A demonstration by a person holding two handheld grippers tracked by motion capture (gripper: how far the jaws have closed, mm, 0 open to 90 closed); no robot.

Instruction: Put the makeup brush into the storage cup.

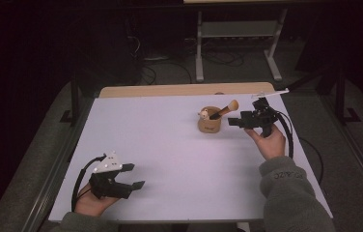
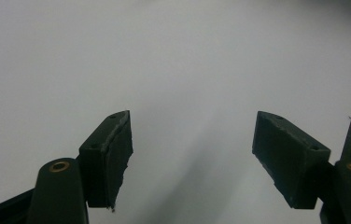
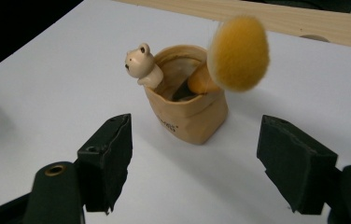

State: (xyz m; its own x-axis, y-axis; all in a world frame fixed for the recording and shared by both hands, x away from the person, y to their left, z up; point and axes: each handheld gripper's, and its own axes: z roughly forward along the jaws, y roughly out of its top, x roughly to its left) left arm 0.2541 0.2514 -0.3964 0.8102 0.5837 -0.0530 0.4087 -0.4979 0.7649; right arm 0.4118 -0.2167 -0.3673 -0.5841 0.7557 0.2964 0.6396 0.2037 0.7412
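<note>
On white tabletop (image 1: 170, 159), makeup brush (image 3: 232, 58) stood in tan bear-topped holder (image 3: 187, 112); right gripper (image 3: 194, 168) near, fingers spread; left gripper (image 2: 192, 158) well apart, fingers spread.

— What's sitting out there on the white table (image 1: 170, 159)?

— A tan sack-shaped holder (image 3: 190, 116), standing upright toward the far right, a little bear figure (image 3: 141, 63) peeking over its rim.

— And inside?

— A makeup brush (image 3: 232, 56) is leaning out, handle down, fluffy orange head tilting right.

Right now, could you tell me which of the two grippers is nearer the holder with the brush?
The right gripper, open beside the tan holder; the left gripper sits open far off.
</note>
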